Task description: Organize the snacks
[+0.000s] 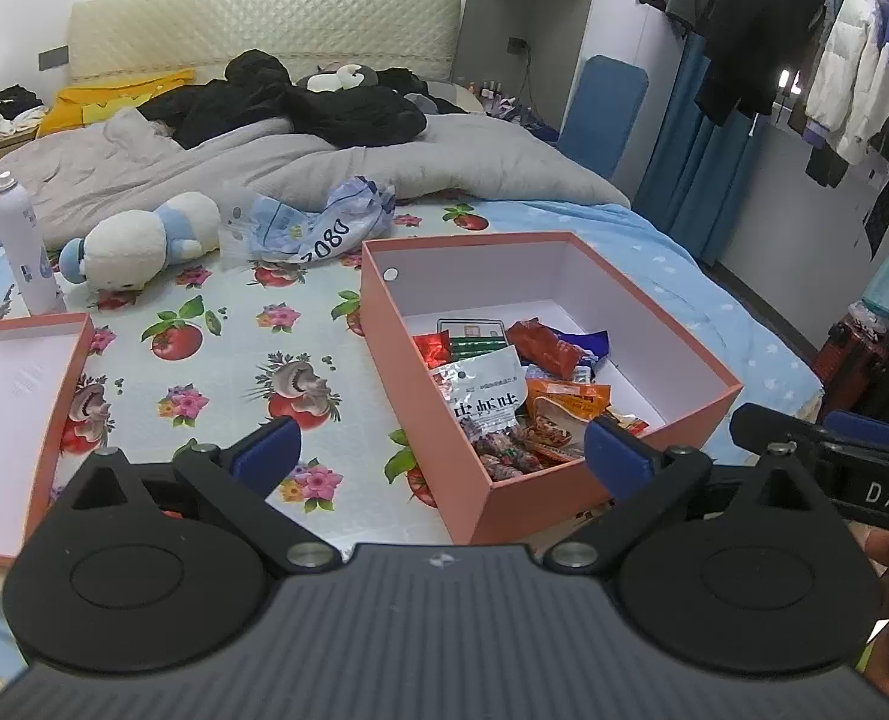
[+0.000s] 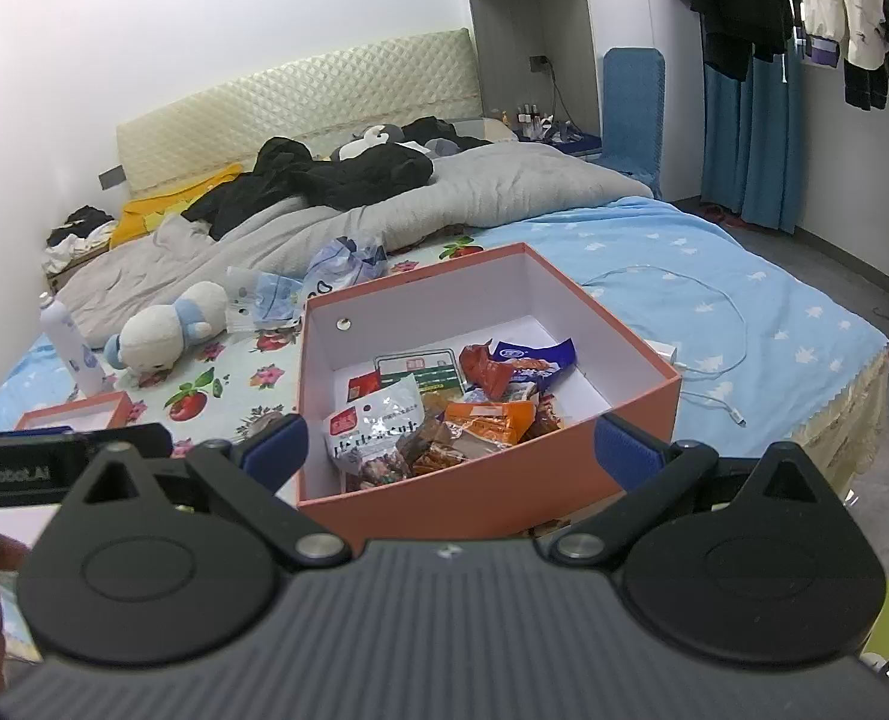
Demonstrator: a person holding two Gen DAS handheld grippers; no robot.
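An orange box [image 1: 540, 501] [image 2: 480, 501] with a white inside stands on the bed, holding several snack packets. Among them are a clear white-labelled bag [image 1: 486, 387] [image 2: 375, 420], an orange packet [image 1: 567, 399] [image 2: 492, 420], a red one [image 1: 543, 345] [image 2: 486, 372] and a blue one [image 2: 534, 357]. My left gripper [image 1: 441, 450] is open just before the box's near corner, nothing between its fingers. My right gripper [image 2: 450, 453] is open too, its blue pads apart in front of the box's near wall. The right gripper's arm [image 1: 828, 450] shows at the right of the left wrist view.
The box's orange lid [image 1: 18, 420] [image 2: 78, 414] lies to the left on the flowered sheet. Behind are a white spray bottle [image 1: 24, 246], a plush toy [image 1: 138, 243], a crumpled plastic bag [image 1: 318, 225] and a grey duvet [image 1: 300, 165]. A white charging cable [image 2: 726, 324] lies right of the box.
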